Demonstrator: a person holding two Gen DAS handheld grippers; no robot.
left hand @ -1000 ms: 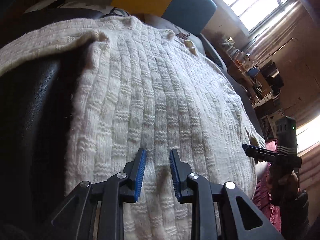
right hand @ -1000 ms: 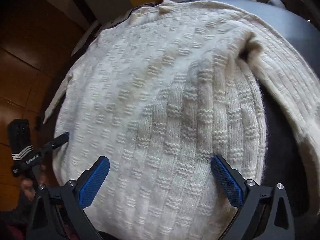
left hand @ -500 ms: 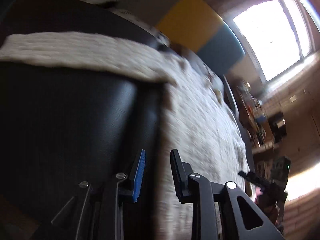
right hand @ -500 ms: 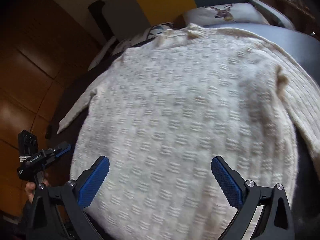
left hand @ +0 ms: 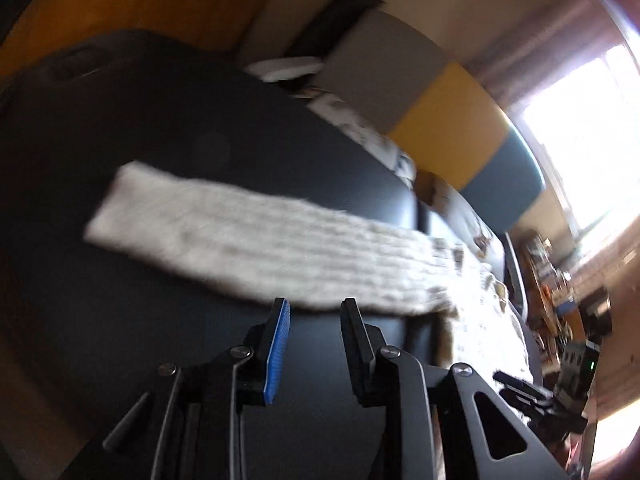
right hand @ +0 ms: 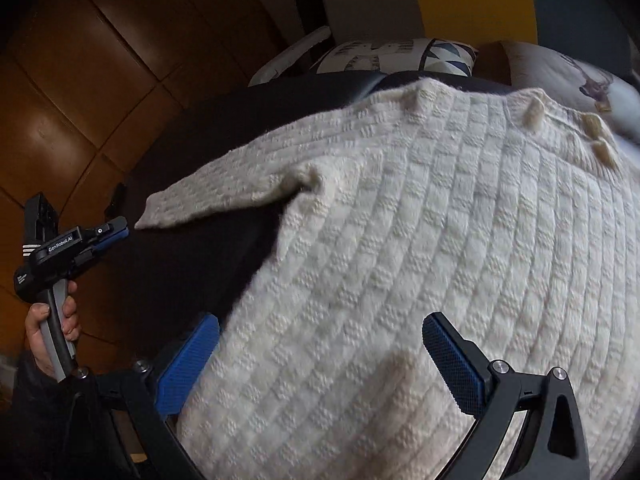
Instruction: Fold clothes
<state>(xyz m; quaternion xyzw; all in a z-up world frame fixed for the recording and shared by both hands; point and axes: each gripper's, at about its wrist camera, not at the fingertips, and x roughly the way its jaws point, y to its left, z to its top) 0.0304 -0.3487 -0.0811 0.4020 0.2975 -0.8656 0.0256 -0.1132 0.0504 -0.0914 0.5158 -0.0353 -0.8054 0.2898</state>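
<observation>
Your left gripper (left hand: 313,320) sat part-open, empty; your right gripper (right hand: 320,344) gaped wide, empty. The sweater (right hand: 420,240) looked soft and limp, so gripping the left sleeve (left hand: 256,236) at its cuff seemed best.

The cream knit sweater (right hand: 420,248) lies flat on the dark surface, one sleeve (left hand: 256,240) stretched sideways (blurred).

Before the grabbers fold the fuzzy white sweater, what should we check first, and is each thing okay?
1. Sweater lies spread flat on the dark surface: ok.
2. Sleeve stretched out sideways, not tucked under: ok.
3. Left gripper open, nothing between its fingers: ok.
4. Right gripper open wide above the sweater body: ok.
5. Left gripper aimed at the sleeve: ok, though that view is blurred.
6. Other sleeve's position: cannot tell.
</observation>
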